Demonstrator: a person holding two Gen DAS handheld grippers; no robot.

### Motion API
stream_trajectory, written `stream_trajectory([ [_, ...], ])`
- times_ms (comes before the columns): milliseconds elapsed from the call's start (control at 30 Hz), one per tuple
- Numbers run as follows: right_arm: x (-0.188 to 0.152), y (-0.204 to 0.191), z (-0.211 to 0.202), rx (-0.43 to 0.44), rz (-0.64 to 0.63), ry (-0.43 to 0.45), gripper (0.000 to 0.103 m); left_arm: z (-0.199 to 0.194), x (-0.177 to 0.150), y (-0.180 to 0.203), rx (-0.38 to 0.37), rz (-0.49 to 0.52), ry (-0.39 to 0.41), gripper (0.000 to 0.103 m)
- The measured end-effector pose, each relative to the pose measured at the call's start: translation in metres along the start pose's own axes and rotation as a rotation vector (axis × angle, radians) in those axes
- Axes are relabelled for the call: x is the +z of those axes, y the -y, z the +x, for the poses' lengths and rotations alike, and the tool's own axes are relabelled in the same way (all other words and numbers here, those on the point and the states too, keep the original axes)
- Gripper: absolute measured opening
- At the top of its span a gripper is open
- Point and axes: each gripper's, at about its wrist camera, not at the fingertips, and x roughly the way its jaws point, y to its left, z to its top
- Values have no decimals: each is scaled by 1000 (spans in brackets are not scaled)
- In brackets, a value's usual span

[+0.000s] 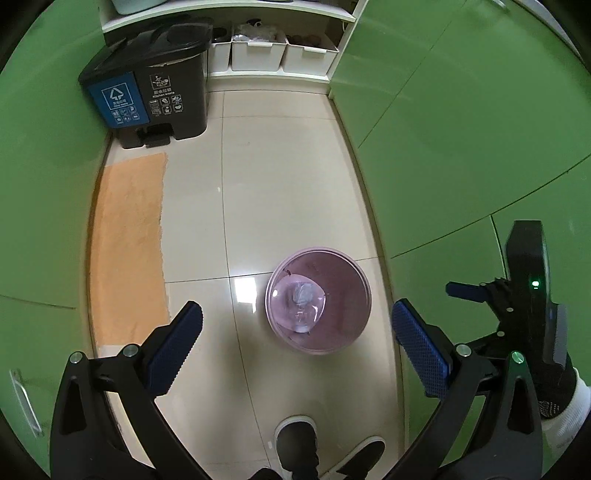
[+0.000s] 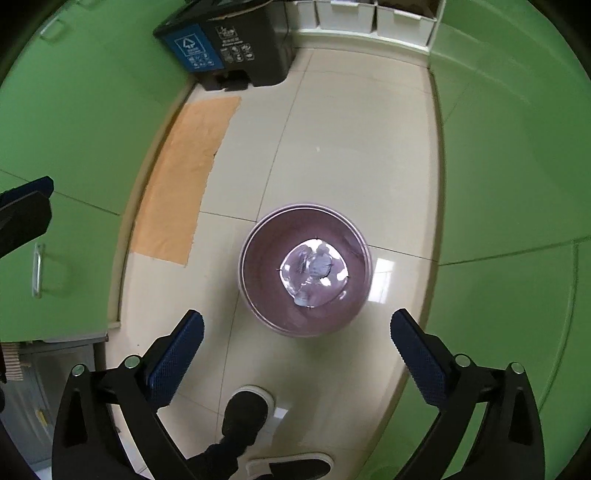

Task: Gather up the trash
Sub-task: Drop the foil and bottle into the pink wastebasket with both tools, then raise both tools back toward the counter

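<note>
Left wrist view: the left gripper [image 1: 295, 341] hangs over a tiled floor [image 1: 288, 177], its two blue-padded fingers [image 1: 176, 347] spread wide with nothing between them. One pink bin [image 1: 318, 300] stands on the floor just ahead, slightly right of centre, and inside it lies one clear liner with crumpled trash [image 1: 302, 295] at the bottom. To the left one orange mat [image 1: 129, 243] lies along the green cabinets [image 1: 44, 177]. At the far left stands one black two-part bin [image 1: 147, 88] with a blue label and a grey label. Beyond it, three white boxes [image 1: 258, 51] sit in a row on a low shelf. The right gripper [image 1: 480, 291] shows at the right edge; whether it is spread cannot be told here. Two shoes [image 1: 297, 432] show at the near edge.

Right wrist view: the right gripper [image 2: 297, 341] has its two fingers [image 2: 417, 354] spread wide and holds nothing. The pink bin [image 2: 304, 269] sits on the floor [image 2: 351, 129] straight ahead between them, the trash [image 2: 314, 269] in its bottom. The mat [image 2: 184, 177] lies to the left, the black bin [image 2: 229, 44] far left, and three white boxes [image 2: 347, 14] at the far edge. Two shoes [image 2: 251, 406] are near.
</note>
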Motion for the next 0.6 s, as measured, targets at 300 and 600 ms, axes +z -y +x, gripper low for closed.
stream_trajectory([
  [300,-25,1,-159,-31,91,123,97,-113,10,63,-17,68,37,100],
  [600,-81,-10,-401,-55,203,348,97,-298,24,156,-48,225,150,100],
])
